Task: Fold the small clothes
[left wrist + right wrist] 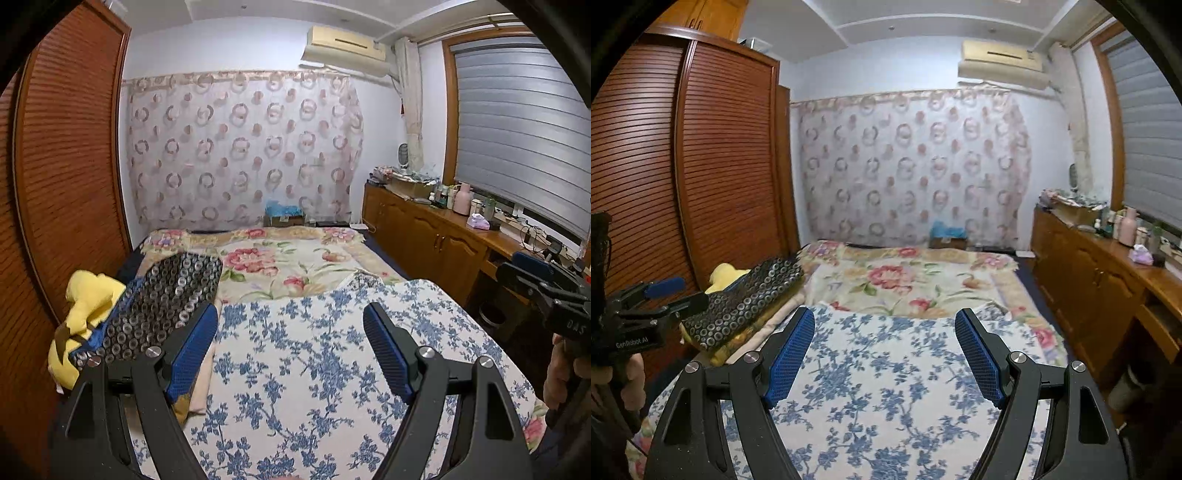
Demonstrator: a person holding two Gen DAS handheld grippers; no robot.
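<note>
black ring-patterned garment (162, 302) heaped over yellow cloth (88, 299), unfolded, bed's left edge

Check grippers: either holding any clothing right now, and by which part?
Nothing held. Left gripper and right gripper are both open above the blue floral cloth; the clothes pile lies untouched at the left.

- The left tool (290, 317) hangs above a blue-flowered cloth (314, 369) on the bed (288, 258), its blue pads (194, 350) spread wide, nothing between them.
- Left of it lies a dark ring-patterned garment (166, 295) beside a yellow one (88, 299).
- The right tool (532, 280) shows at far right.
</note>
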